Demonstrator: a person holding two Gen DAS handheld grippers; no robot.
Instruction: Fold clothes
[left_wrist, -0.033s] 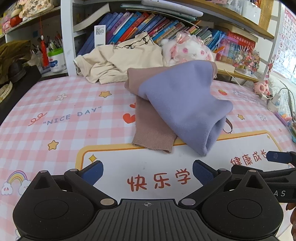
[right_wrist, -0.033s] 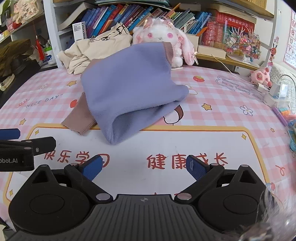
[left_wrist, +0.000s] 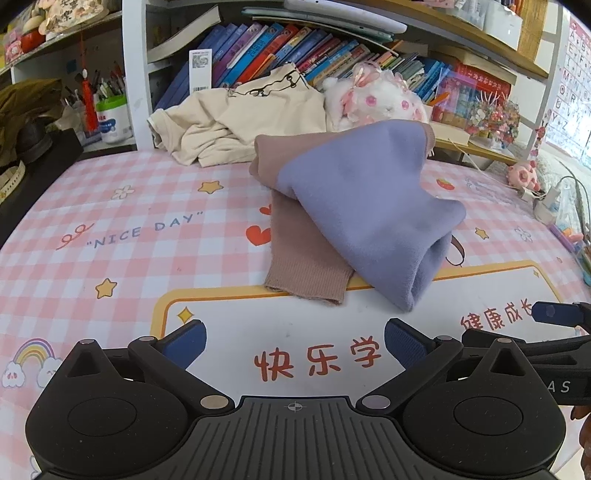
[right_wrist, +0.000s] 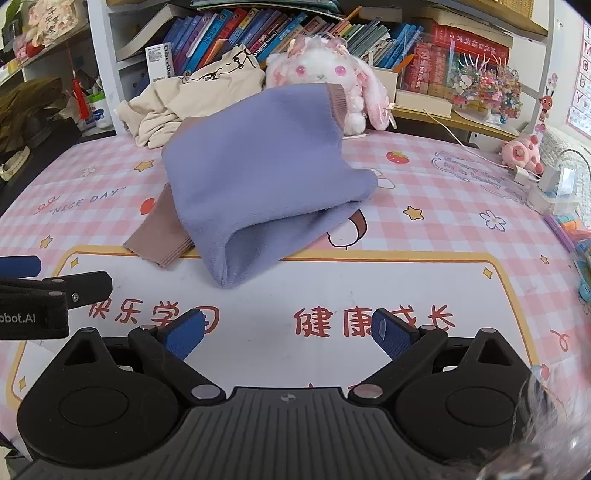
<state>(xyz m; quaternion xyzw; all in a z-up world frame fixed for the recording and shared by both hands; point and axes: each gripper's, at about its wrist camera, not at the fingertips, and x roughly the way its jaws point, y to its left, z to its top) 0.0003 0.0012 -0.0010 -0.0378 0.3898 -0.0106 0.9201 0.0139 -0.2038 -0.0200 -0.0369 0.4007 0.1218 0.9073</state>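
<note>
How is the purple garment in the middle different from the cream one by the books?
The purple garment has mauve-brown sleeve and trim; the cream garment is one pale colour with a dark line drawing. The purple one lies mid-table, roughly folded over, nearest the open left gripper and right gripper; the cream one is crumpled against the bookshelf. Neither is being held.

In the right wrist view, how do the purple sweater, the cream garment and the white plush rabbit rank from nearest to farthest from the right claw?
From the right claw:
1. Purple sweater, straight ahead on the mat.
2. Cream garment, back left, against the shelf.
3. White plush rabbit, back centre; about as far as the cream garment, too close to call.
</note>
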